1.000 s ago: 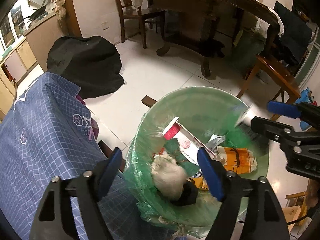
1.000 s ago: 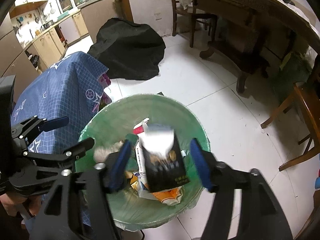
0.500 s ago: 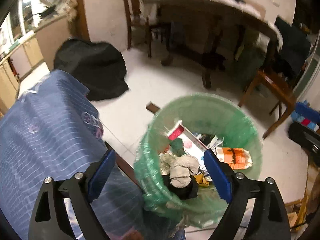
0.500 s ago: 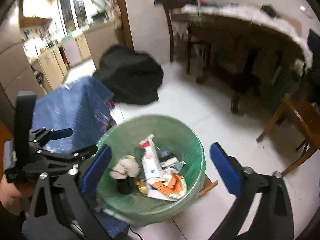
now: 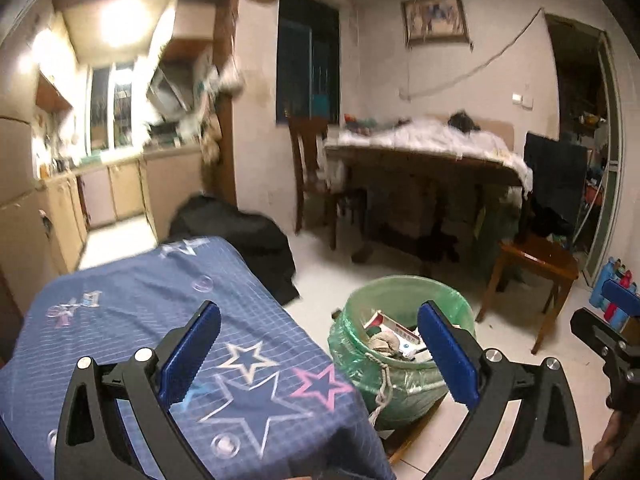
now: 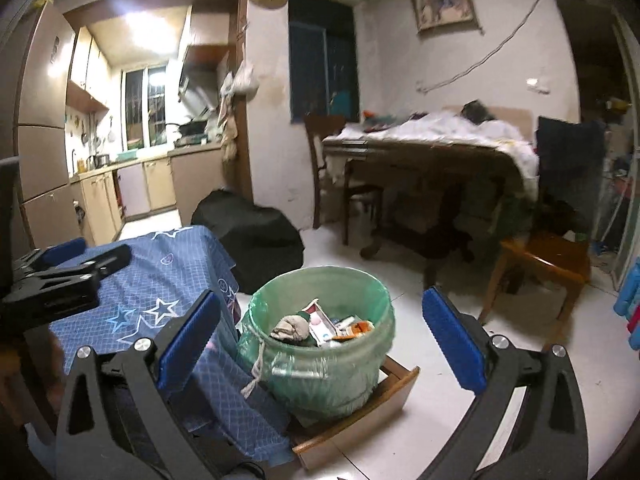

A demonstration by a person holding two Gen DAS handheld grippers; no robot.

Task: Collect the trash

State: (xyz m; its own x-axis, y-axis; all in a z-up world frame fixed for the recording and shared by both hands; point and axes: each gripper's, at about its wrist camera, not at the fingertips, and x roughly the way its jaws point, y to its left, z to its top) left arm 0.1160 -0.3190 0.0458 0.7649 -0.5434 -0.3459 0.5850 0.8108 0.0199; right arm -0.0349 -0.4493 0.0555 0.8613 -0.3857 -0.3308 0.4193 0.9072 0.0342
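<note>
Both your grippers, left (image 5: pixel 318 350) and right (image 6: pixel 320 342), now hang empty: right fingers spread wide, left still opening. Dropped carton joins the trash (image 6: pixel 320 326) inside the green-lined bin (image 6: pixel 352 280). You have pulled back; judge this deposit complete.

A dim room is lit by a glaring kitchen ceiling light (image 5: pixel 120 24) at ten o'clock; motion blur and fisheye-bent edges are seen.

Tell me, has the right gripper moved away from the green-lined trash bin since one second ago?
Yes. The right gripper has pulled back and up: the trash bin, earlier filling the view just under its fingers, now sits smaller and farther off on the floor.
</note>
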